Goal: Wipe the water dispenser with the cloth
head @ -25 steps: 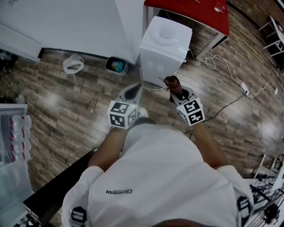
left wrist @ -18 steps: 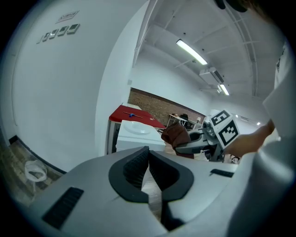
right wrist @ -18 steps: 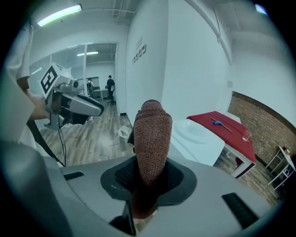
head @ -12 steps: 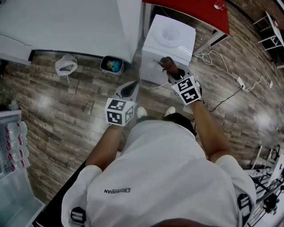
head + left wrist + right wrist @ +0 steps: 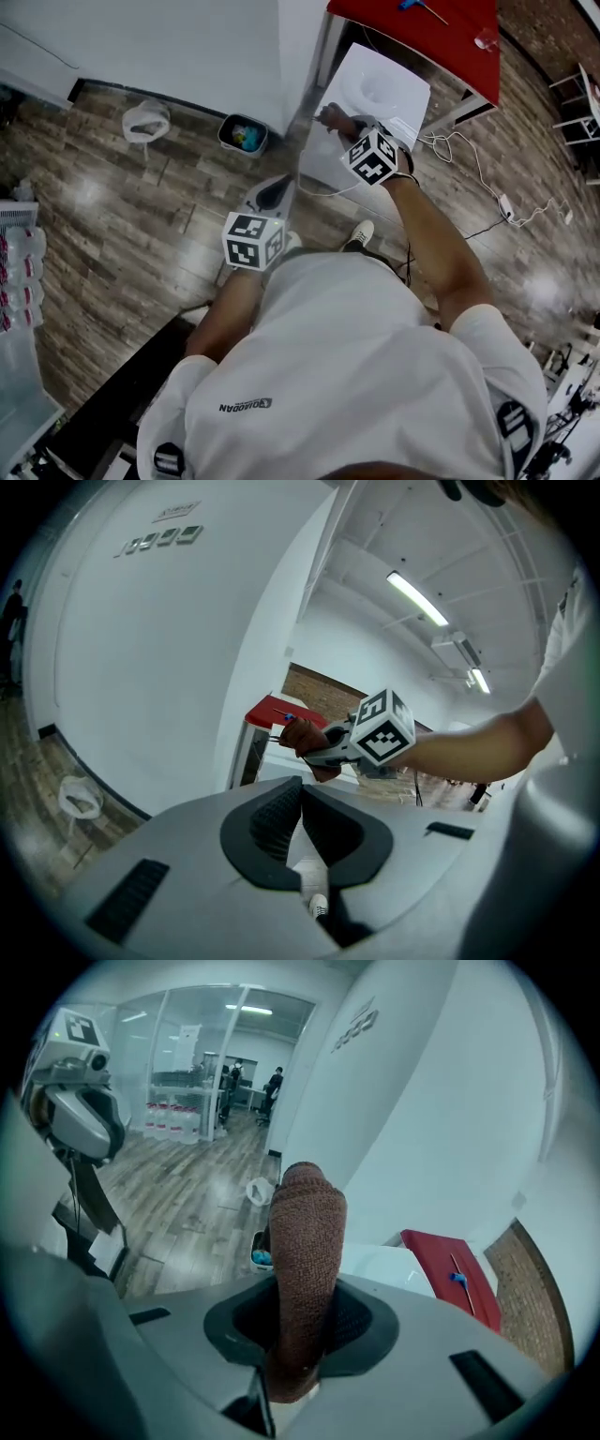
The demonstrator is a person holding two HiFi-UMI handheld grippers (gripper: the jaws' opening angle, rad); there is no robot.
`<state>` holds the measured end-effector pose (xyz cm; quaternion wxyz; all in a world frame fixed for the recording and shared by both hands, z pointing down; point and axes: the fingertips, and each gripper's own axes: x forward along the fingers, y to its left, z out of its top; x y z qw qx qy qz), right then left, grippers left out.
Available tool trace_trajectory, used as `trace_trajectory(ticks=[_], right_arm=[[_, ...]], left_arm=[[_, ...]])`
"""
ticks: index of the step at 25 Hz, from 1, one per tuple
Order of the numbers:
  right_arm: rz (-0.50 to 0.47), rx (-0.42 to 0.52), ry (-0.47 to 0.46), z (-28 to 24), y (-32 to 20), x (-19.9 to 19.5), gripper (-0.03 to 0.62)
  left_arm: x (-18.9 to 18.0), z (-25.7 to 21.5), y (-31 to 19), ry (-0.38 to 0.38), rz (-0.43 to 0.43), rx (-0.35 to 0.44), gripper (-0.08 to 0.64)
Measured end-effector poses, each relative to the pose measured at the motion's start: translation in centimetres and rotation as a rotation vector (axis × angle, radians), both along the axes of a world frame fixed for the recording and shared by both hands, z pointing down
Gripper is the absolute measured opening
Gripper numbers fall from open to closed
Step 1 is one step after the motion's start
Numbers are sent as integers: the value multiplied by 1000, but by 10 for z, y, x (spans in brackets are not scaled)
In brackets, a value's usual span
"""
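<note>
While the right gripper (image 5: 343, 123) clamps the one brown cloth (image 5: 327, 114) at the near top edge of the single white water dispenser (image 5: 386, 92), the left gripper (image 5: 279, 186) hangs lower, jaws pressed together on nothing. The dispenser stands between a white wall (image 5: 187, 47) and a red table (image 5: 422, 28); one small bin (image 5: 242, 137) sits to its left, with open wood floor (image 5: 122, 244) in front.

I see the dispenser (image 5: 386, 89) w/ table (image 5: 412, 23) right behind it, bin (image 5: 242, 137) on floor to its left, bag (image 5: 145, 122) further left. R gripper (image 5: 337, 119) w/ cloth (image 5: 305, 1260) is at dispenser's left edge. L gripper (image 5: 279, 186) is nearer me, below-left of it.
</note>
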<state>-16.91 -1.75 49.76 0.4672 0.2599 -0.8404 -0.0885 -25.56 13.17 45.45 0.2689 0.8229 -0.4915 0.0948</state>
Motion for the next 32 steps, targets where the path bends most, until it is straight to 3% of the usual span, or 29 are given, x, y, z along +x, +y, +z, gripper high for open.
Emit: trace_trajectory(ticks=[8, 14, 32], right_arm=[[-88, 9, 132, 25, -43, -17, 86], [-116, -20, 162, 29, -46, -16, 86], [-2, -60, 213, 41, -32, 79, 86]], left_arm=[[-5, -6, -1, -12, -57, 1, 0], [-10, 13, 4, -26, -62, -53, 0], [25, 9, -15, -28, 58, -35, -2]])
